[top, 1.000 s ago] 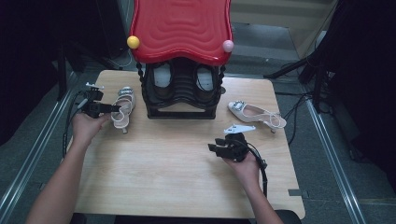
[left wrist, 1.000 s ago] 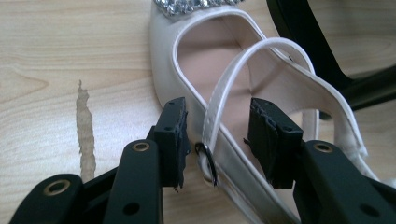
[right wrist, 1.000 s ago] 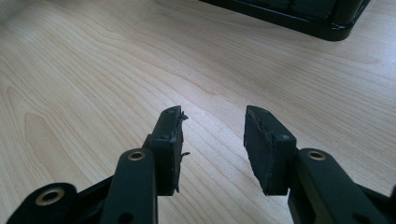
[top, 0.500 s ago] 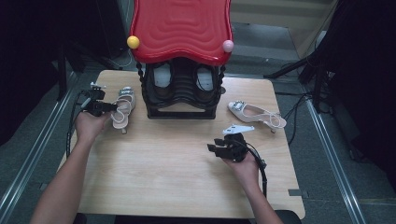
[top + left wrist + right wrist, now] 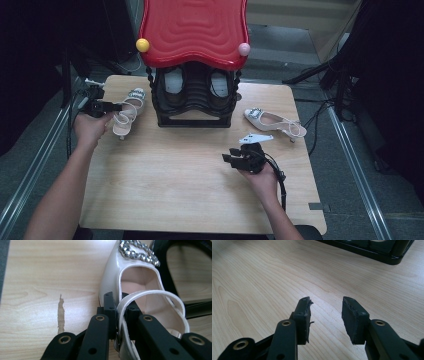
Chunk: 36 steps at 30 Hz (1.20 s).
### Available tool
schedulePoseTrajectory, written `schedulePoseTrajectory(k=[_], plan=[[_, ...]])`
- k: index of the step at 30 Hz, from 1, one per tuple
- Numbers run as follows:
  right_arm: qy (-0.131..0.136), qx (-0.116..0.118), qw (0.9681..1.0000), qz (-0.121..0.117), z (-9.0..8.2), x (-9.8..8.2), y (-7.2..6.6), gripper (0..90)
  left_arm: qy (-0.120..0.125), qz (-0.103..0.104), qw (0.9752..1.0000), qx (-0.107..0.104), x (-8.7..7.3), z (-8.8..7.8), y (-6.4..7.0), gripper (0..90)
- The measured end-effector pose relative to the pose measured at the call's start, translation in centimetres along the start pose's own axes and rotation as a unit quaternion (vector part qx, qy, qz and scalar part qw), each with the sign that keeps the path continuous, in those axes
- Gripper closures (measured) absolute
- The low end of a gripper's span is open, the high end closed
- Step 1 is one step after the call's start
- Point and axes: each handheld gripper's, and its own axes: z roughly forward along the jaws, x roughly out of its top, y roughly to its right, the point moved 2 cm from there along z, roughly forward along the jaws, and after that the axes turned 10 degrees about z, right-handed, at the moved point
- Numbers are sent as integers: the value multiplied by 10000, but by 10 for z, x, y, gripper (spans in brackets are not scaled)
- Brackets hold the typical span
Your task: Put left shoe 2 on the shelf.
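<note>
Pale wood grain is covering the desk (image 5: 165, 185), with a black shoe rack (image 5: 195, 107) under a red wavy top (image 5: 195, 30) standing at its far edge. At the left, the left claw (image 5: 119, 106) is gripping the heel strap of a white slingback shoe (image 5: 127, 112) with a rhinestone buckle, its jaws having just been closing on that strap (image 5: 130, 301), and the shoe is sitting just left of the rack near the desk's left edge. Further right, the right claw (image 5: 226, 159) is hovering over bare wood with its jaws standing apart and holding nothing, while the matching shoe (image 5: 272, 121) is lying on its side right of the rack.
</note>
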Motion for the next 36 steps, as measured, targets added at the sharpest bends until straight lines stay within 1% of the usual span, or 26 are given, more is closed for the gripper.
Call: schedulePoseTrajectory(k=[3,4,6,9,11,12,13,16,19,20,22,23,25,26,28,30,31,32,33,35,36], plan=[[11,15,10000,12,0,0,0,597,17,92,10000,9,8,-9,3,844],[11,16,10000,11,0,0,0,597,-11,139,9999,-33,10,-12,3,844],[8,11,10000,18,0,0,0,596,13,168,9998,-73,15,-18,4,844],[3,11,10000,31,0,0,0,596,29,150,9998,-119,22,-26,5,844],[0,9,10000,38,1,0,0,595,42,199,9997,-109,27,-33,6,844],[-5,9,10000,27,1,0,0,596,98,147,9998,-114,30,-35,7,844],[3,9,10000,23,0,0,0,596,93,170,9997,-137,33,-39,7,844],[13,14,10000,21,0,0,0,596,143,112,9996,-193,42,-50,7,844],[4,12,10000,10,0,-1,-1,596,232,123,9995,-195,51,-62,8,844],[0,12,10000,10,0,-1,-1,596,244,122,9994,-231,54,-66,8,844],[-3,18,10000,8,1,-1,-1,596,351,17,9989,-295,61,-73,9,843],[-1,19,10000,5,1,-1,-1,596,385,6,9987,-346,64,-77,9,844],[2,24,10000,-14,1,-1,-1,596,473,-10,9982,-374,71,-86,10,844],[1,20,10000,-12,1,-1,-1,595,538,-80,9977,-394,74,-90,10,844],[7,21,10000,-20,1,-1,-1,595,593,-71,9972,-451,81,-99,11,843],[21,8,10000,-30,0,0,0,594,753,-51,9962,-430,89,-109,17,843],[17,1,10000,-23,-1,0,1,595,779,5,9959,-458,93,-115,19,844],[22,-9,10000,-1,-1,0,2,595,877,-20,9949,-498,98,-120,22,843],[23,-13,10000,28,-2,-1,2,595,898,-31,9943,-570,103,-125,23,843],[29,-10,10000,42,-2,-1,2,595,957,-31,9939,-547,110,-132,26,843],[24,-10,10000,31,-2,-1,2,595,955,15,9942,-491,115,-138,27,843]])
